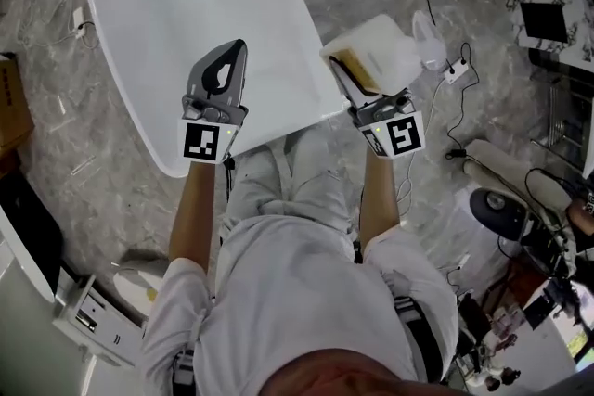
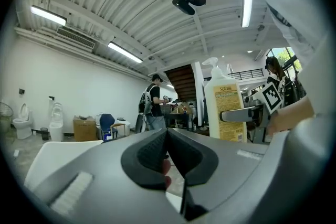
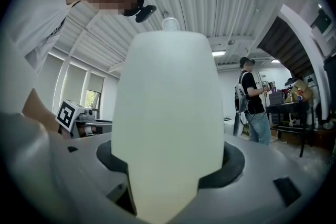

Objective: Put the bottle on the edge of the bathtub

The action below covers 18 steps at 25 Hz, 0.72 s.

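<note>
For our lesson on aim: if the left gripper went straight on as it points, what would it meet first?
Probably nothing near: the shut left gripper seems to aim over the bathtub into open space, though depth is unclear.

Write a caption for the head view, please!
Right hand-held gripper holds a white bottle beside the white bathtub.

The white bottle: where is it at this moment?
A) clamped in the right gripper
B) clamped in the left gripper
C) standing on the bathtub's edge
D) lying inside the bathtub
A: the right gripper view shows the white bottle clamped between the jaws of the right gripper, and the head view shows it held beside the bathtub, not resting on it.
</note>
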Available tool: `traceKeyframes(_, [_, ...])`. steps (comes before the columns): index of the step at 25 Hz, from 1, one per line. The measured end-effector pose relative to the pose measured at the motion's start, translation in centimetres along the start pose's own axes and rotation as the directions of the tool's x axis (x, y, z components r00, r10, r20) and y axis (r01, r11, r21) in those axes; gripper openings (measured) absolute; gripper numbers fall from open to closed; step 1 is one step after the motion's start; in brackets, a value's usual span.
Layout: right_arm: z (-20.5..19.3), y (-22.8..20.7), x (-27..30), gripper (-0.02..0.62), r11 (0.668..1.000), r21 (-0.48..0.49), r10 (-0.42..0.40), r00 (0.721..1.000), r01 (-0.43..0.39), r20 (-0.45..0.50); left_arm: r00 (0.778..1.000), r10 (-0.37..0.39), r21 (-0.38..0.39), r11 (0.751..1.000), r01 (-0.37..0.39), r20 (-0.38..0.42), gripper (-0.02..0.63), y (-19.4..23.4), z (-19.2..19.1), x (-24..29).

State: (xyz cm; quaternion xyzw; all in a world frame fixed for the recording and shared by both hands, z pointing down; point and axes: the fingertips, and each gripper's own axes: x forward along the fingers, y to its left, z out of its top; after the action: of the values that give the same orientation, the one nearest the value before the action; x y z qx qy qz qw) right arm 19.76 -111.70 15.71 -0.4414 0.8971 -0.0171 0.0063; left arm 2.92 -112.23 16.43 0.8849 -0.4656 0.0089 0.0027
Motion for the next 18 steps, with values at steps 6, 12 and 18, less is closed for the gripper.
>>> traceKeyframes(6, [-10.2,-3.0,2.3,0.345,0.999,0.009,-0.037,0.999,0.037,0.006,0.999,0.034,0.0,0.999,-0.034,-0.006,0.0,1.6,-9.4,2.1])
traceKeyframes(12, [-17.7,-3.8,3.3,0.345,0.995,0.022,-0.095,0.995,0.095,0.011,0.996,0.083,-0.031,0.996,-0.083,-0.028,0.0,3.5,-16.8,2.3])
traceKeyframes(18, [-23.3,-4.1,4.5,0.347,0.989,0.018,-0.146,0.989,0.146,0.009,0.995,0.077,-0.038,0.996,-0.079,-0.06,0.0,4.4,-21.7,1.8])
